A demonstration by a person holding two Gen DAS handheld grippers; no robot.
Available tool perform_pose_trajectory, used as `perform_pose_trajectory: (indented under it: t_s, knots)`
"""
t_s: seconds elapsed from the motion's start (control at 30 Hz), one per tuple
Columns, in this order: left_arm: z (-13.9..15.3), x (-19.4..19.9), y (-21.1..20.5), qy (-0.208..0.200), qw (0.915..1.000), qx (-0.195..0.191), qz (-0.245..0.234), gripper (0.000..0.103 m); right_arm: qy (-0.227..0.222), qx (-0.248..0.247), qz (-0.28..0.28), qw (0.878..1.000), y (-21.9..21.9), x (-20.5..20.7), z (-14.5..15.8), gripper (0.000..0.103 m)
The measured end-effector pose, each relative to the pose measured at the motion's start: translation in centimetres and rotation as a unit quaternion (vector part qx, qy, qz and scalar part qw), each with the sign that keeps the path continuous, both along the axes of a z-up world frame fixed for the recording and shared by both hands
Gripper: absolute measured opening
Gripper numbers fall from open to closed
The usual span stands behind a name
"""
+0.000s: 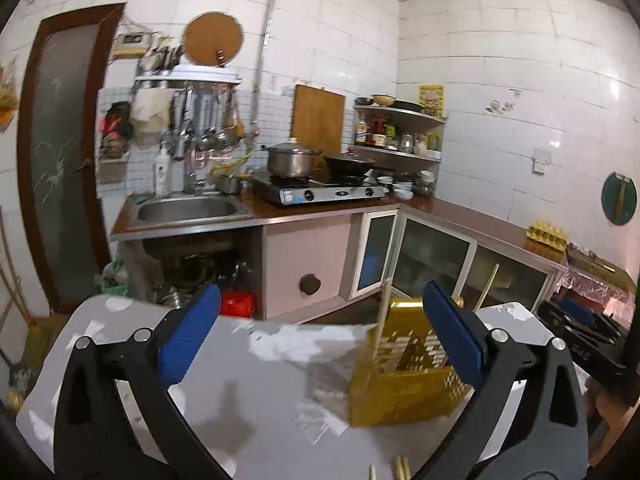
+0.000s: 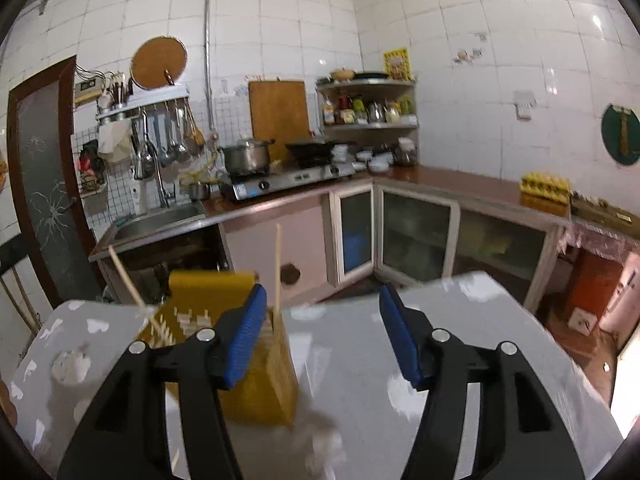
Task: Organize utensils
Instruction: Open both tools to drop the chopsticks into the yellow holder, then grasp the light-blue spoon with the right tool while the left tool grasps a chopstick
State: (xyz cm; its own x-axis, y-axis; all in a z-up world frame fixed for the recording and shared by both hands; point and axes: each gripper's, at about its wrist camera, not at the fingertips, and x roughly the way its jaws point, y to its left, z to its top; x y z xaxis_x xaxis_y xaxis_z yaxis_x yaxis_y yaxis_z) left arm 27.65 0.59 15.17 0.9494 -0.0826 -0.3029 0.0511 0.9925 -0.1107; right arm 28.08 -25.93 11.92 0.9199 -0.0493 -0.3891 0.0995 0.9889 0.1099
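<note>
With both my left tool and right tool wide and empty, I risk knocking the yellow perforated plastic utensil basket off the grey desk, spilling its wooden chopsticks.

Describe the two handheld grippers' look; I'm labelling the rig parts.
Both match: the left gripper and right gripper have glossy black angular arms with triangular cutouts, round silver pivot bolts, and ribbed blue pads on each finger. No cables or sleeves show.

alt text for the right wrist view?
The open right gripper hovers empty over a grey table, beside a yellow perforated utensil holder with chopsticks standing in it. Behind is a tiled kitchen.
</note>
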Motion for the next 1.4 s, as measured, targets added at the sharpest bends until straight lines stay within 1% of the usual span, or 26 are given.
perform_pose_trajectory:
  t_s: [0.07,0.17,0.3,0.4,0.53,0.67,0.77,0.8,0.87,0.93,1.0,1.03,1.1,1.2,1.23,1.27,1.33,1.4]
  knots:
    - [-0.9,-1.3,0.9,0.012,0.9999,0.0,0.01,0.098,0.02,-0.004,-0.004,1.0,0.1,-1.5,-1.2,0.059]
    - [-2.5,-2.5,1.4,0.032,0.9991,0.015,0.022,0.098,0.051,-0.01,-0.007,0.999,0.5,-3.6,-3.6,0.059]
    - [-5.5,-3.3,1.9,0.065,0.9972,0.026,0.027,0.098,0.094,-0.006,-0.009,0.996,1.3,-6.1,-6.9,0.059]
    - [-8.0,-3.8,2.0,0.097,0.9947,0.028,0.019,0.098,0.128,-0.004,-0.004,0.992,2.2,-8.0,-9.6,0.059]
    - [-11.2,-4.2,1.4,0.139,0.9897,0.034,-0.003,0.098,0.163,-0.009,-0.002,0.987,3.5,-9.8,-12.1,0.059]
    - [-13.9,-4.8,0.9,0.169,0.9846,0.044,-0.015,0.098,0.188,-0.001,0.001,0.982,4.1,-11.2,-13.3,0.057]
    - [-15.5,-4.9,0.6,0.192,0.98,0.041,-0.028,0.098,0.205,0.001,0.005,0.979,5.0,-12.1,-14.3,0.056]
    - [-15.9,-4.9,0.3,0.196,0.9792,0.045,-0.026,0.098,0.209,-0.001,0.006,0.978,5.3,-12.3,-14.5,0.055]
    - [-16.5,-4.9,0.0,0.202,0.9776,0.056,-0.022,0.098,0.223,-0.005,0.007,0.975,5.9,-12.5,-15.0,0.046]
    - [-16.8,-4.8,-0.3,0.208,0.9757,0.064,-0.022,0.098,0.234,0.0,0.008,0.972,6.4,-12.6,-15.5,0.042]
    - [-16.7,-4.8,-0.7,0.21,0.975,0.068,-0.024,0.098,0.241,-0.001,0.008,0.971,6.8,-12.7,-15.8,0.04]
    - [-16.7,-4.7,-1.0,0.212,0.9744,0.071,-0.025,0.098,0.244,-0.002,0.008,0.97,7.0,-12.7,-15.9,0.037]
    - [-16.6,-4.6,-1.4,0.215,0.9735,0.073,-0.028,0.098,0.248,-0.005,0.009,0.969,7.3,-12.7,-15.9,0.034]
    - [-16.8,-4.1,-2.6,0.225,0.9706,0.075,-0.037,0.098,0.252,-0.011,0.013,0.968,7.8,-12.5,-15.9,0.023]
    - [-17.0,-3.8,-3.0,0.231,0.9691,0.073,-0.044,0.098,0.251,-0.01,0.015,0.968,7.9,-12.4,-15.9,0.015]
    - [-17.2,-3.5,-3.4,0.238,0.9676,0.072,-0.046,0.098,0.249,-0.01,0.016,0.968,7.9,-12.4,-16.0,0.01]
    - [-17.8,-3.0,-4.3,0.251,0.9639,0.073,-0.048,0.097,0.246,-0.004,0.02,0.969,7.6,-12.3,-15.9,0.01]
    - [-18.3,-2.7,-4.9,0.261,0.9608,0.076,-0.053,0.092,0.243,0.001,0.025,0.97,7.0,-12.1,-15.9,0.009]
